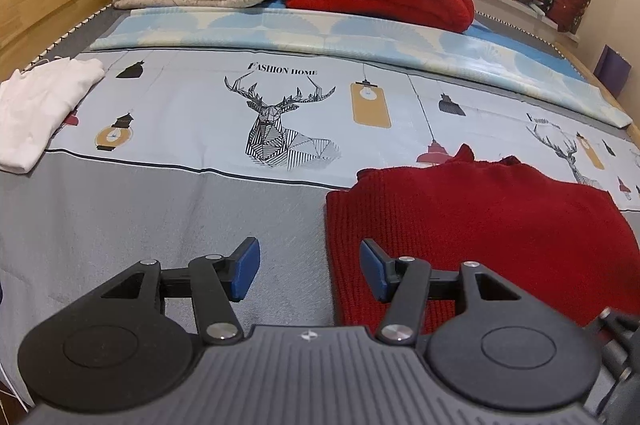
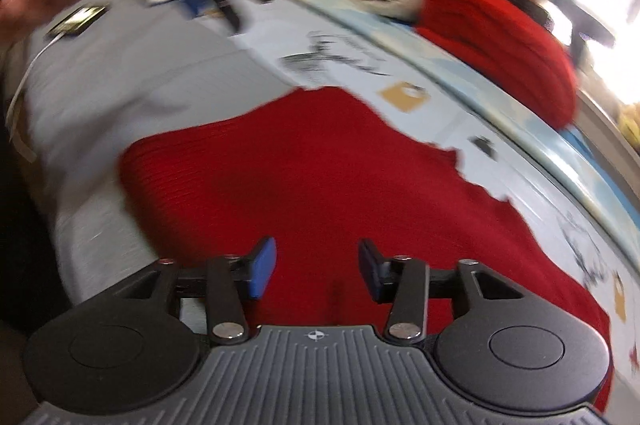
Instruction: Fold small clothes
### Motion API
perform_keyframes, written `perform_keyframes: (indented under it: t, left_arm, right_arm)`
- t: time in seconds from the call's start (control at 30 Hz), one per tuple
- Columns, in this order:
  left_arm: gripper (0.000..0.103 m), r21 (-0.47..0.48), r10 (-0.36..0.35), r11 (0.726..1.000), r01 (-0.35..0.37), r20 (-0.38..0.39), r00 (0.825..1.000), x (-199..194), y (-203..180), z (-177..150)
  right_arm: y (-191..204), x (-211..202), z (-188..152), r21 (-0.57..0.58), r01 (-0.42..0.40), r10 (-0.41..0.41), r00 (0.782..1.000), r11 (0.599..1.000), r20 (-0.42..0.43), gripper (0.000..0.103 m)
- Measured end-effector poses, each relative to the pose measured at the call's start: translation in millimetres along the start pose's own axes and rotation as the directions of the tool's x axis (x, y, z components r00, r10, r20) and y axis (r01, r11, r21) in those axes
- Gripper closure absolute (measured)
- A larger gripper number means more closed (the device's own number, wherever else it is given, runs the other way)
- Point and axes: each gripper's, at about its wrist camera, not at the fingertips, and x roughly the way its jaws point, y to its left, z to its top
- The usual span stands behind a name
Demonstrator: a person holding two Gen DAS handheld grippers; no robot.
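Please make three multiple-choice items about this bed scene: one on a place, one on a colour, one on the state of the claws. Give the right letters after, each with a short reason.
1. Where does the white garment lie on the bed?
A. on the left side in the left wrist view
B. on top of the red sweater
C. between the fingers of the left claw

2. What colour is the sweater near the claws?
A. blue
B. dark red
C. yellow

3. In what state are the left claw and the right claw?
A. both shut on cloth
B. one shut, one open
C. both open, holding nothing

Answers: 1 A, it lies alone at the left edge; 2 B, the knit is dark red in both views; 3 C, a clear gap shows between each pair of blue pads.
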Motion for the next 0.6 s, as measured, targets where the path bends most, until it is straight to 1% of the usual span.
perform_keyframes:
  t: [0.1, 0.13, 0.2, 0.23, 0.3, 0.37, 0.43, 0.53, 0.57, 0.6]
  left_arm:
    - [0.042, 0.001, 0.003, 1.0, -0.003, -0.009, 1.0, 3, 0, 1]
    - [0.041, 0.0, 0.003, 1.0, -0.003, -0.013, 1.0, 4, 0, 1]
    - [0.041, -0.001, 0.002, 1.0, -0.002, -0.021, 1.0, 6, 1, 1]
    - [0.041, -0.001, 0.002, 1.0, -0.002, -0.024, 1.0, 7, 1, 1]
    - [0.041, 0.001, 0.0, 1.0, 0.0, -0.032, 1.0, 9, 1, 1]
    - [0.041, 0.002, -0.003, 1.0, 0.003, -0.04, 0.999, 11, 2, 1]
    - [0.041, -0.001, -0.005, 1.0, 0.005, -0.053, 0.999, 14, 2, 2]
    - [0.041, -0.013, -0.018, 1.0, 0.017, -0.075, 0.997, 20, 3, 2]
    - [0.041, -0.02, -0.026, 1.0, 0.024, -0.085, 0.996, 22, 3, 2]
    - [0.041, -0.031, -0.04, 0.999, 0.037, -0.1, 0.994, 25, 4, 2]
  right_arm:
    - [25, 6, 0, -0.113, -0.04, 0.041, 0.999, 0.993, 0.008, 0.043]
    - [33, 8, -1, -0.145, -0.056, 0.057, 0.998, 0.988, 0.007, 0.038]
    - [45, 14, -1, -0.195, -0.091, 0.092, 0.996, 0.977, -0.007, 0.032]
    - [51, 16, -2, -0.218, -0.105, 0.106, 0.994, 0.97, -0.011, 0.032]
    - [64, 19, -4, -0.275, -0.114, 0.115, 0.993, 0.955, -0.012, 0.031]
    - [72, 23, -6, -0.325, -0.093, 0.098, 0.995, 0.941, 0.001, 0.029]
    - [74, 25, -2, -0.329, -0.085, 0.094, 0.996, 0.94, 0.01, 0.029]
    - [71, 30, 4, -0.298, -0.086, 0.092, 0.996, 0.951, 0.007, 0.031]
    - [69, 32, 5, -0.29, -0.081, 0.088, 0.996, 0.954, 0.009, 0.032]
    - [68, 35, 6, -0.286, -0.076, 0.082, 0.997, 0.955, 0.011, 0.037]
